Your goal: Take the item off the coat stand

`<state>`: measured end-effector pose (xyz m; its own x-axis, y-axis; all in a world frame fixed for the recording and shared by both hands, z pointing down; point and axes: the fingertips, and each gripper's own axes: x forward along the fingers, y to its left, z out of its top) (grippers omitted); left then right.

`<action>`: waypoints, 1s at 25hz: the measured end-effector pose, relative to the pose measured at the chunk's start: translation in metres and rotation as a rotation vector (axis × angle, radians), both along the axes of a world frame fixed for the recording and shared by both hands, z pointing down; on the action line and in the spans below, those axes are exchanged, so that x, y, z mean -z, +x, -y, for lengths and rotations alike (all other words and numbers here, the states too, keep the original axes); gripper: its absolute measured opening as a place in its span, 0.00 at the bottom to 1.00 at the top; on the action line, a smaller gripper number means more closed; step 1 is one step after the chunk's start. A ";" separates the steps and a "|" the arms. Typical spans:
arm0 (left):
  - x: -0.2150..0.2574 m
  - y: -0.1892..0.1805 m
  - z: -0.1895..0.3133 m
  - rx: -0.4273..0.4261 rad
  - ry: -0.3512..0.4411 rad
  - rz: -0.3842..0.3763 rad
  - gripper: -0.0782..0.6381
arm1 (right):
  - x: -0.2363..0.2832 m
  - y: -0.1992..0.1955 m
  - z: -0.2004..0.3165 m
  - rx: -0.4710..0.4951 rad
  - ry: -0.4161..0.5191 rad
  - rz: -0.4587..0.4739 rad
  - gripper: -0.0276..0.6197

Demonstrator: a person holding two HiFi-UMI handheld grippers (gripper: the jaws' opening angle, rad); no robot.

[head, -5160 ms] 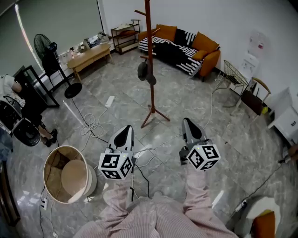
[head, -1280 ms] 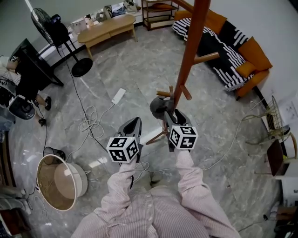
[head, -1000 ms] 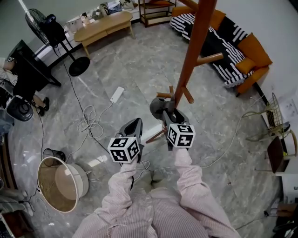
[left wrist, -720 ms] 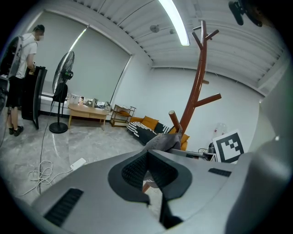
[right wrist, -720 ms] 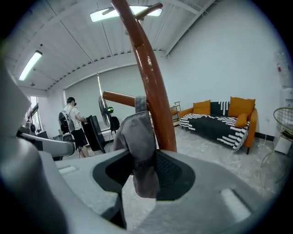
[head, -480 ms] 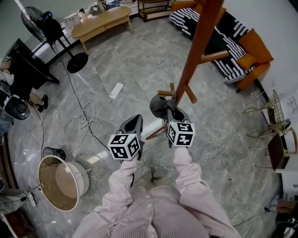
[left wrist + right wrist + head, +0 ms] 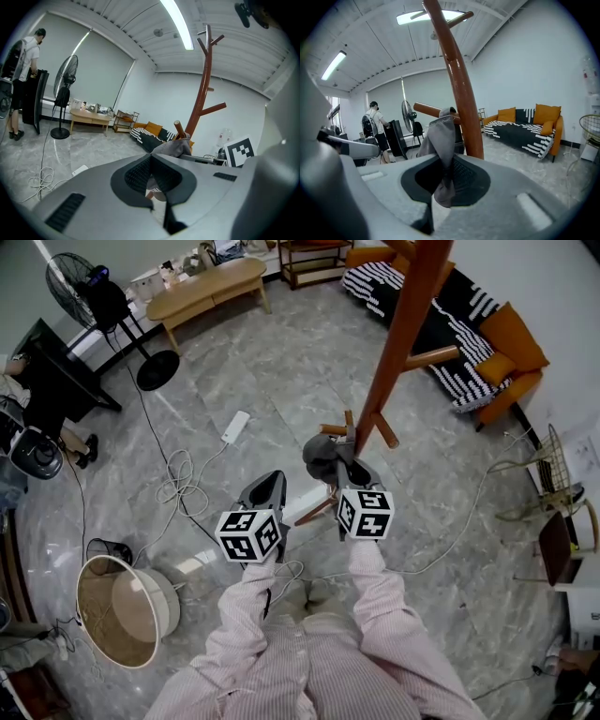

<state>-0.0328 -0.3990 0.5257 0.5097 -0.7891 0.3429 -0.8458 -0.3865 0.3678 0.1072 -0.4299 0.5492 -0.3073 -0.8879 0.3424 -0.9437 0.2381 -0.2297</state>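
A grey cap (image 7: 322, 454) hangs on a low peg (image 7: 426, 110) of the brown wooden coat stand (image 7: 394, 343). My right gripper (image 7: 349, 470) is at the cap. Its jaws are closing, and in the right gripper view a fold of the cap (image 7: 440, 140) is pinched between them (image 7: 446, 176), just in front of the stand's pole (image 7: 461, 103). My left gripper (image 7: 267, 491) hangs lower and to the left, apart from the stand. Its jaws meet with nothing between them (image 7: 151, 161). From the left gripper view the cap (image 7: 173, 147) shows on its peg beside the pole (image 7: 201, 98).
The stand's feet spread on the marble floor under my grippers. A round basket (image 7: 127, 610) stands at the lower left. Cables (image 7: 183, 488) and a power strip (image 7: 234, 426) lie on the floor. Further off are a fan (image 7: 103, 306), a wooden table (image 7: 206, 287), a sofa (image 7: 469, 324) and a person (image 7: 23, 84).
I have come from across the room up to the stand. The right gripper reached the cap and its jaws closed on the fabric, which now looks bunched. The left gripper hardly moved.
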 end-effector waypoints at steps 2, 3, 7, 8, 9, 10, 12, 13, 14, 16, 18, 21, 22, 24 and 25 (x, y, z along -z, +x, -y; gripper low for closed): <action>0.003 -0.002 0.000 0.003 0.007 -0.002 0.11 | 0.004 -0.004 0.000 0.007 0.008 0.001 0.09; 0.004 -0.003 0.000 0.005 0.010 -0.003 0.11 | 0.006 -0.006 0.000 0.011 0.011 0.000 0.09; 0.010 -0.008 -0.002 0.011 0.026 -0.009 0.11 | 0.014 -0.013 -0.002 0.023 0.028 -0.003 0.09; 0.012 -0.010 -0.003 0.013 0.030 -0.010 0.11 | 0.016 -0.015 -0.002 0.027 0.034 -0.002 0.09; 0.013 -0.011 -0.004 0.014 0.034 -0.011 0.11 | 0.018 -0.016 -0.003 0.030 0.039 -0.002 0.09; 0.013 -0.013 -0.005 0.016 0.038 -0.011 0.11 | 0.020 -0.018 -0.003 0.034 0.044 -0.001 0.09; 0.016 -0.016 -0.006 0.020 0.046 -0.012 0.11 | 0.024 -0.022 -0.004 0.042 0.055 0.000 0.09; 0.017 -0.018 -0.006 0.023 0.050 -0.012 0.11 | 0.026 -0.024 -0.004 0.047 0.059 0.000 0.09; 0.019 -0.020 -0.006 0.025 0.053 -0.013 0.11 | 0.029 -0.026 -0.003 0.051 0.064 -0.001 0.09; 0.023 -0.023 -0.005 0.031 0.060 -0.015 0.11 | 0.034 -0.031 -0.002 0.060 0.073 -0.003 0.09; 0.026 -0.026 -0.006 0.035 0.070 -0.016 0.11 | 0.038 -0.035 -0.002 0.070 0.081 -0.005 0.09; 0.031 -0.031 -0.008 0.044 0.082 -0.017 0.11 | 0.042 -0.041 -0.003 0.085 0.090 -0.009 0.09; 0.034 -0.033 -0.008 0.048 0.086 -0.017 0.11 | 0.044 -0.043 -0.002 0.091 0.093 -0.010 0.09; 0.038 -0.038 -0.008 0.057 0.094 -0.017 0.11 | 0.048 -0.048 -0.002 0.103 0.096 -0.011 0.09; 0.040 -0.040 -0.009 0.061 0.098 -0.017 0.11 | 0.049 -0.051 -0.003 0.109 0.097 -0.013 0.09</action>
